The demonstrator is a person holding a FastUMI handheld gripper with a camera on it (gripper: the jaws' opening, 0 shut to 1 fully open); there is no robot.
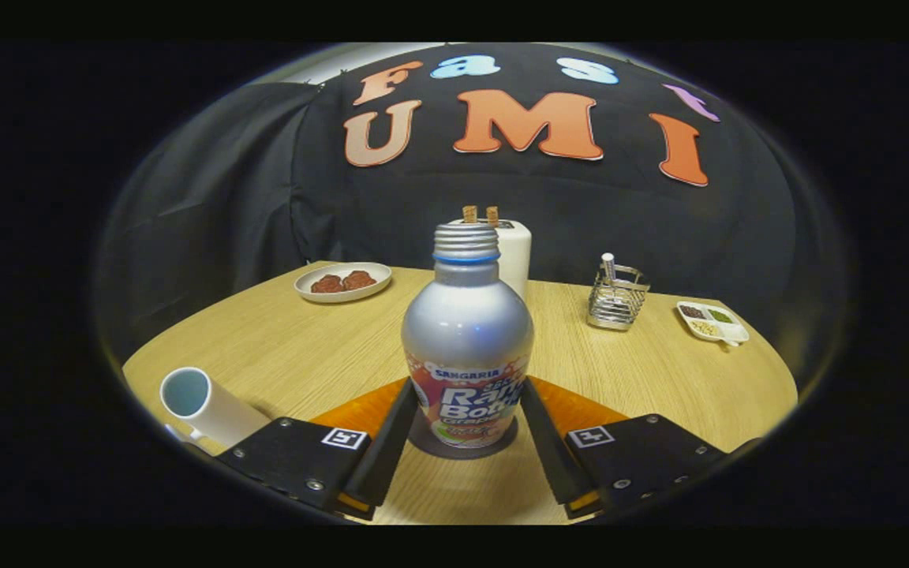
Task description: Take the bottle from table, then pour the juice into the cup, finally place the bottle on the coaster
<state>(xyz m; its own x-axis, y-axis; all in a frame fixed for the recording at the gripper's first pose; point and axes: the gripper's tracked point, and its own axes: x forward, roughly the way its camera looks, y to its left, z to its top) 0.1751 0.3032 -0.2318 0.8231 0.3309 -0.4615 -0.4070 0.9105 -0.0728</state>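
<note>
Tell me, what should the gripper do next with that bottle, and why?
Probably open the fingers and back away. The bottle stands upright between the gripper fingers, its base on a dark disc on the orange coaster, so the last step looks done. Whether the fingers press on it or have already let go, I cannot tell. The cup sits tilted beside the near finger.

Gripper-mounted fisheye, low over table (pixel 328 347), faces forward along fingers (pixel 391 430), bottle (pixel 466 331) close ahead.
</note>
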